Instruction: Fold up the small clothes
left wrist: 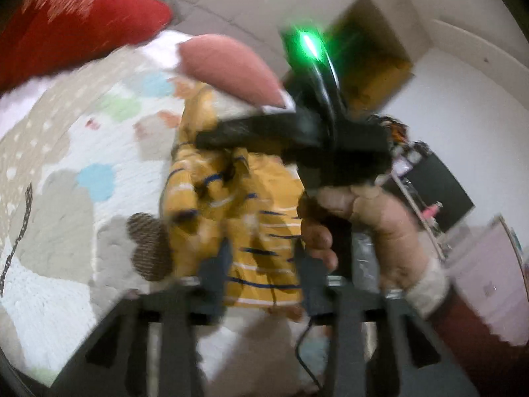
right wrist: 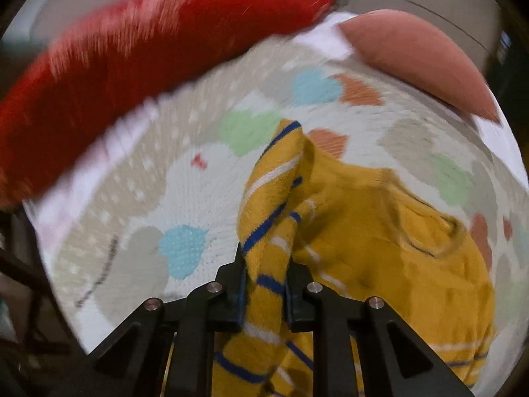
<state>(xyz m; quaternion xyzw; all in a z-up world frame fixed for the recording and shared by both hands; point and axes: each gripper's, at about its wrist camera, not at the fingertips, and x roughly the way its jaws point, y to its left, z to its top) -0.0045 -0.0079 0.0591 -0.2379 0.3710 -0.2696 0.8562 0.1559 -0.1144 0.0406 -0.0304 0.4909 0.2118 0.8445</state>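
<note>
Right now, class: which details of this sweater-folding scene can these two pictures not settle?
- Left wrist view: whether the left gripper pinches the yellow striped sweater; motion blur hides it.
- Left wrist view: the right gripper's fingertips, hidden by its own black body.
- Right wrist view: the sweater's hem, cut off by the frame edge.
- Both views: the red cushion's pattern, blurred.

Both claws engaged.
Right claw (right wrist: 266,284) clamped on fabric; left claw (left wrist: 263,266) partly parted, fabric between; right hand (left wrist: 370,231) gripping its handle.
</note>
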